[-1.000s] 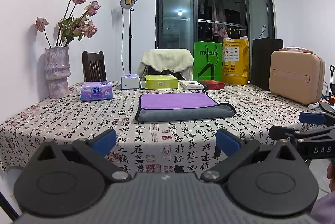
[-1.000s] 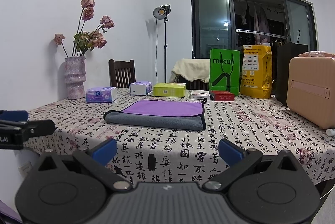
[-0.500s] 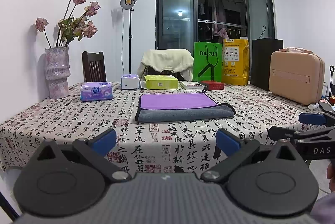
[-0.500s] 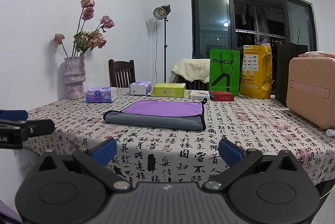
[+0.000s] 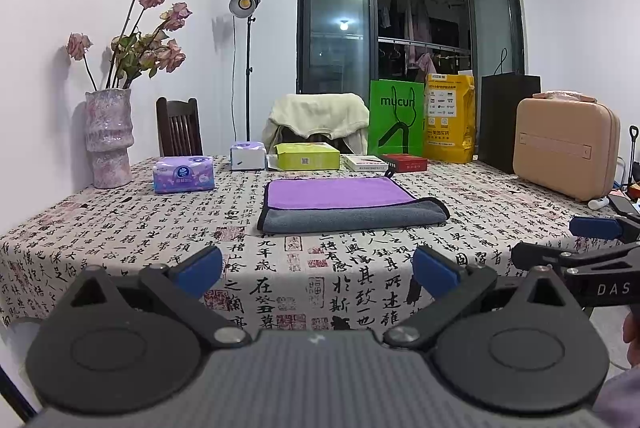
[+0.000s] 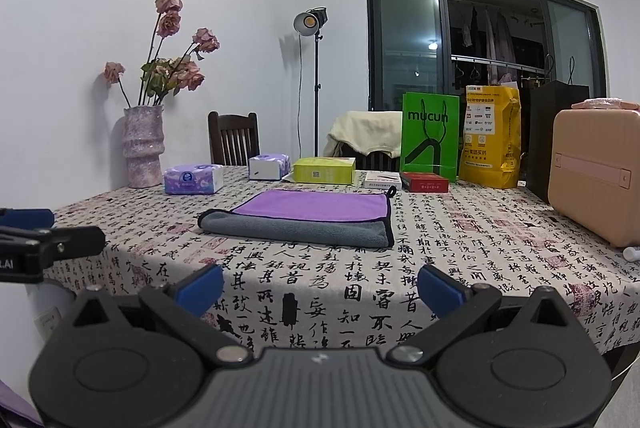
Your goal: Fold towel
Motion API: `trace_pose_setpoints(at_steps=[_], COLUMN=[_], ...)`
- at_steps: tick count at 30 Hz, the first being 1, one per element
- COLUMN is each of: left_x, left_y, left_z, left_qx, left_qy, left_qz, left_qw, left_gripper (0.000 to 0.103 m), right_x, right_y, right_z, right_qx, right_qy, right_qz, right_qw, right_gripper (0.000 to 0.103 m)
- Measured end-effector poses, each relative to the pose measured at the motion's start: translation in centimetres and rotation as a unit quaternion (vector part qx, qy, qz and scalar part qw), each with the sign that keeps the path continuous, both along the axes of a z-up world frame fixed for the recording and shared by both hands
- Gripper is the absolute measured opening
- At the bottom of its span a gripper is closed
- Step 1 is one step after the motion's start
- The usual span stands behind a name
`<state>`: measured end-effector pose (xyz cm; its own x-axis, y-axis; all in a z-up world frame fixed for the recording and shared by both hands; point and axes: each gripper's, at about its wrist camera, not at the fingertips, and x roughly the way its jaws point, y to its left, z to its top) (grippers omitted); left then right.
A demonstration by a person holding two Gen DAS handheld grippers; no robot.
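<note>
A towel (image 5: 348,204), purple on top and grey along its near fold, lies folded flat on the table; it also shows in the right wrist view (image 6: 304,218). My left gripper (image 5: 318,272) is open and empty, held back from the table's near edge. My right gripper (image 6: 320,286) is open and empty, also short of the near edge. Each gripper shows at the edge of the other's view: the right gripper (image 5: 592,252) at the right, the left gripper (image 6: 40,240) at the left.
The table has a calligraphy-print cloth (image 5: 160,224). At its back stand a vase of dried roses (image 5: 108,138), tissue packs (image 5: 183,174), a green box (image 5: 307,156), small boxes, bags (image 5: 396,118) and a beige case (image 5: 566,150). Chairs stand behind.
</note>
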<state>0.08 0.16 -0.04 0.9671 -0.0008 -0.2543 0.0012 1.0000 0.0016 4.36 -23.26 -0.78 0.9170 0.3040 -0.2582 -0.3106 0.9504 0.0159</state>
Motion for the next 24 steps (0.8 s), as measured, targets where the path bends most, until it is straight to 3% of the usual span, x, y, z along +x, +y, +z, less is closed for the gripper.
trace_pose_setpoints(at_steps=[24], left_x=[0.08], left_y=[-0.05], left_z=[-0.18], left_qx=[-0.001], left_qy=[0.003], left_qz=[-0.001], left_qw=[1.0000], left_gripper=[0.103], right_x=[0.12], right_y=[0.02], right_z=[-0.11], right_qx=[0.001], right_qy=[0.002], right_qz=[-0.001], right_qw=[1.000], right_gripper=[0.103])
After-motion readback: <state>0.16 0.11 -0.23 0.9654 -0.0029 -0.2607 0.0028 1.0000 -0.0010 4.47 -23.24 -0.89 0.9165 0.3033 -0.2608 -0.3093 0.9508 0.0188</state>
